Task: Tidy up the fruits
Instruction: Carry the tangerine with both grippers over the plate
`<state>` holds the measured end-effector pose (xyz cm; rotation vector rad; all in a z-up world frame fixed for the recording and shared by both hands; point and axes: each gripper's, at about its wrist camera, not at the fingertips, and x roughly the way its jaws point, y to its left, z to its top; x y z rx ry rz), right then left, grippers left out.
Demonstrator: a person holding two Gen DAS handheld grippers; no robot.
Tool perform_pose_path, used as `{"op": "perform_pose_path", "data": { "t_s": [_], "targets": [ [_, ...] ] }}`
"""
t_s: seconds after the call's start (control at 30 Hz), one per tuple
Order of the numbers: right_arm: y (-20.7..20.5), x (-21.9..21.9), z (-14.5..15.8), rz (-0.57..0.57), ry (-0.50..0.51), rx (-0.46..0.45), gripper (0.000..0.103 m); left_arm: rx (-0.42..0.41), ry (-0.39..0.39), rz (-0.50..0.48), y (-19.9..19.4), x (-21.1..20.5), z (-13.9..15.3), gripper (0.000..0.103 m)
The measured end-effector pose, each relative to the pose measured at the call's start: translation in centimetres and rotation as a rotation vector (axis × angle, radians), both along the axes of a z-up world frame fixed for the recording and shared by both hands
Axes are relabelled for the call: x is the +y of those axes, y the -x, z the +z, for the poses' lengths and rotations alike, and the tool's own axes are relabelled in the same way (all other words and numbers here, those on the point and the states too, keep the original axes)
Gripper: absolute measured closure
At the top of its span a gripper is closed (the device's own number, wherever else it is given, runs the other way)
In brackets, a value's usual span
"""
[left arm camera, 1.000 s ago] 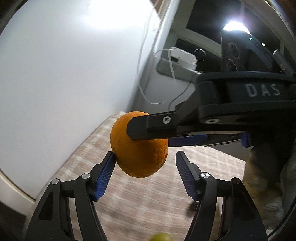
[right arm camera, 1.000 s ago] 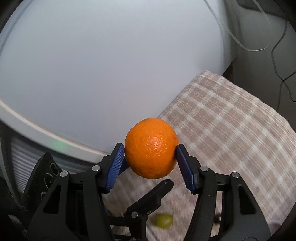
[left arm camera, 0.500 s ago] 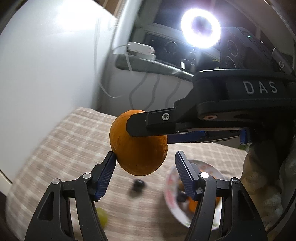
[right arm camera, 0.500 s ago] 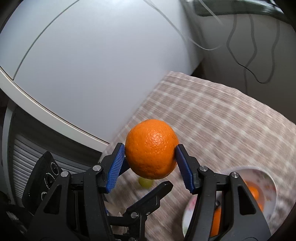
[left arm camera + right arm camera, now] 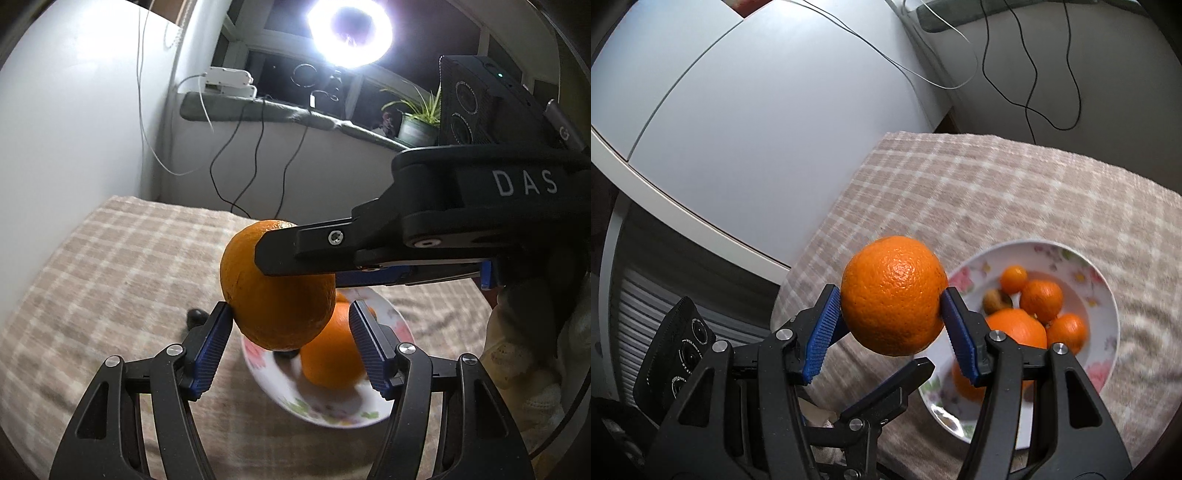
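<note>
My right gripper (image 5: 892, 326) is shut on a large orange (image 5: 894, 295) and holds it in the air above the left rim of a floral white bowl (image 5: 1104, 306). The bowl holds another large orange (image 5: 1015, 328), several small oranges and a brown fruit. In the left wrist view the same held orange (image 5: 273, 295) hangs between my left gripper's (image 5: 290, 347) blue pads; the left pad (image 5: 214, 343) touches it, the right pad stands apart. The right gripper's finger (image 5: 332, 251) crosses in front. The bowl (image 5: 328, 410) lies below with an orange (image 5: 328, 358) in it.
The bowl sits on a beige checked cloth (image 5: 997, 184) over a table. A small dark object (image 5: 195, 315) lies on the cloth left of the bowl. A white cabinet (image 5: 757, 129) stands at left; cables, a ring light (image 5: 349, 27) and a potted plant (image 5: 417, 118) are behind.
Both grippers swung right with the orange, from facing the white cabinet to hanging over the bowl. The small green fruit has left view.
</note>
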<state>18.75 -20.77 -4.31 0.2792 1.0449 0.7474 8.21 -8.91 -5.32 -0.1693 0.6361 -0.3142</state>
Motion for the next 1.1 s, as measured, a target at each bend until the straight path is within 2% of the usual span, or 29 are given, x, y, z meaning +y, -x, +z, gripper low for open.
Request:
{"op": "perform_pose_path", "data": {
  "t_s": [0.3, 0.63, 1.1],
  "targets": [
    [0.2, -0.9, -1.2, -0.011, -0.018, 0.044, 0.043, 0.034, 0.002, -0.012, 0.1, -0.4, -0.6, 0.038],
    [-0.9, 0.5, -2.4, -0.005, 0.000, 0.077, 0.043, 0.074, 0.019, -0.013, -0.3, 0.2, -1.3, 0.039],
    [-1.6, 0.4, -2.9, -0.011, 0.044, 0.074, 0.043, 0.090, 0.013, -0.032, -0.9, -0.1, -1.8, 0.040]
  ]
}}
